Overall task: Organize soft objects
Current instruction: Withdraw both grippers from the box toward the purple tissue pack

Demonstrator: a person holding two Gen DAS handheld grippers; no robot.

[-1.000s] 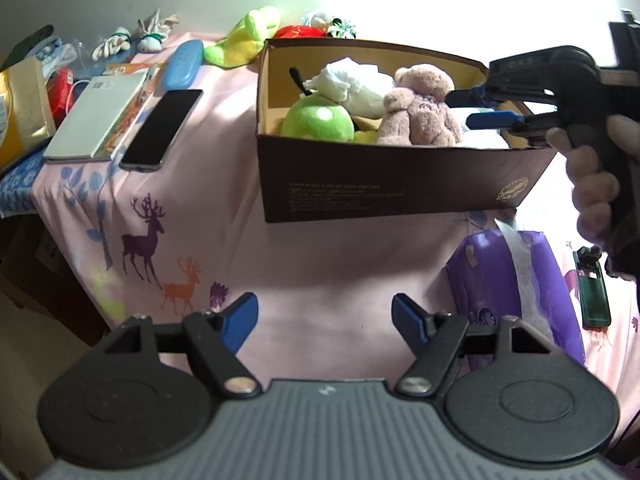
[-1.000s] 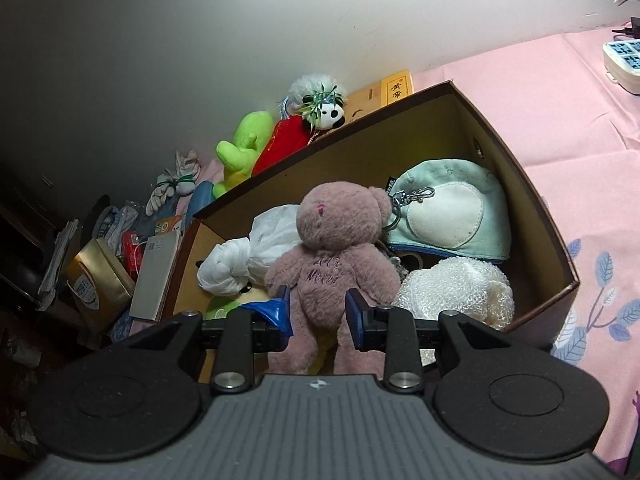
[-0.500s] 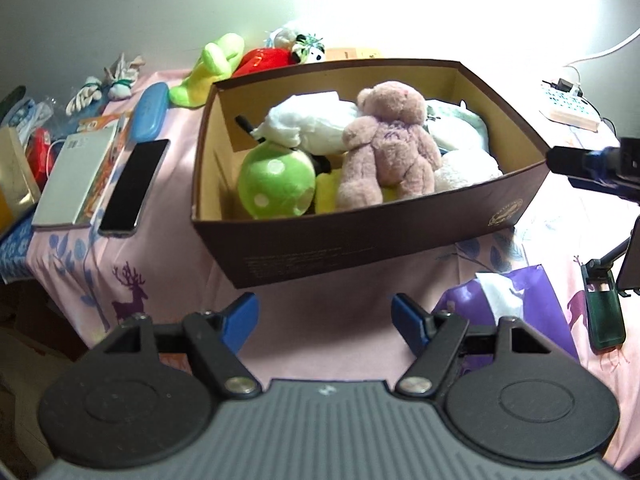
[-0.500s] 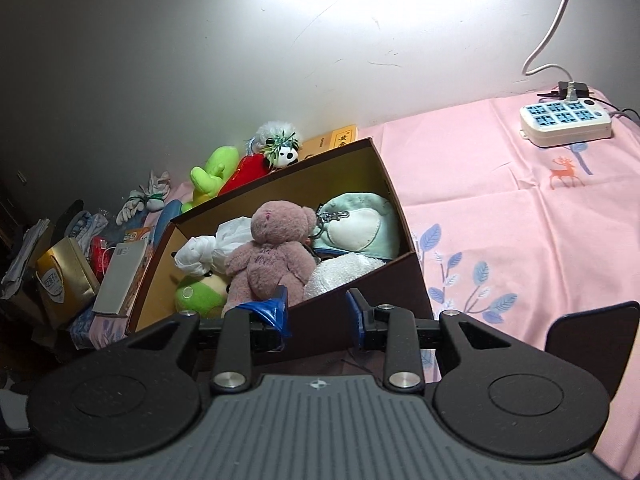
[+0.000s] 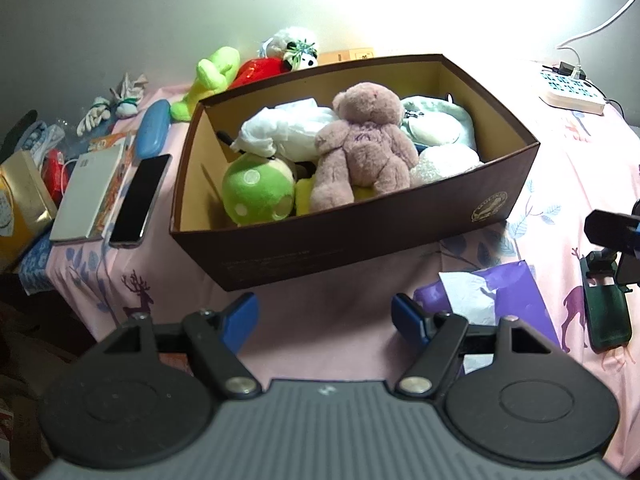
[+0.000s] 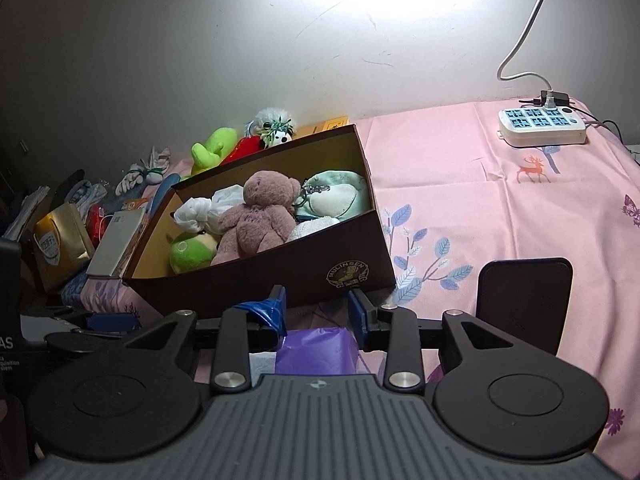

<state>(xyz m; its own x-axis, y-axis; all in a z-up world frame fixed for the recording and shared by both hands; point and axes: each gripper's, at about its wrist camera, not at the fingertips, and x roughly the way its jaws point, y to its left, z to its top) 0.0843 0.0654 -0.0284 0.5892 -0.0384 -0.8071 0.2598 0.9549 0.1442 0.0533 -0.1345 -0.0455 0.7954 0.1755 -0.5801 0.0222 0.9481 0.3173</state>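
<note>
Pink bedspread (image 6: 460, 184), box (image 5: 360, 236) near its left edge. Left gripper (image 5: 324, 318) wide, empty; right gripper (image 6: 316, 312) narrow, opening, empty. Risk: overstuffed bear (image 5: 364, 144) topples out if box gets bumped.

Soft toys sitting packed in an open brown cardboard box (image 5: 360, 236) on the pink-clothed bench.

A pink teddy bear (image 5: 366, 148) is lying on top in the middle, leaning over a green spotted plush ball (image 5: 256, 194), with a white crumpled cloth (image 5: 288, 130) behind it, a pale mint pouch (image 5: 440, 128) and a white fluffy piece (image 5: 444, 160) beside it. A lime-green plush (image 5: 210, 76) and a red-and-white plush (image 5: 280, 58) are lying outside, just behind the box's far wall.
</note>
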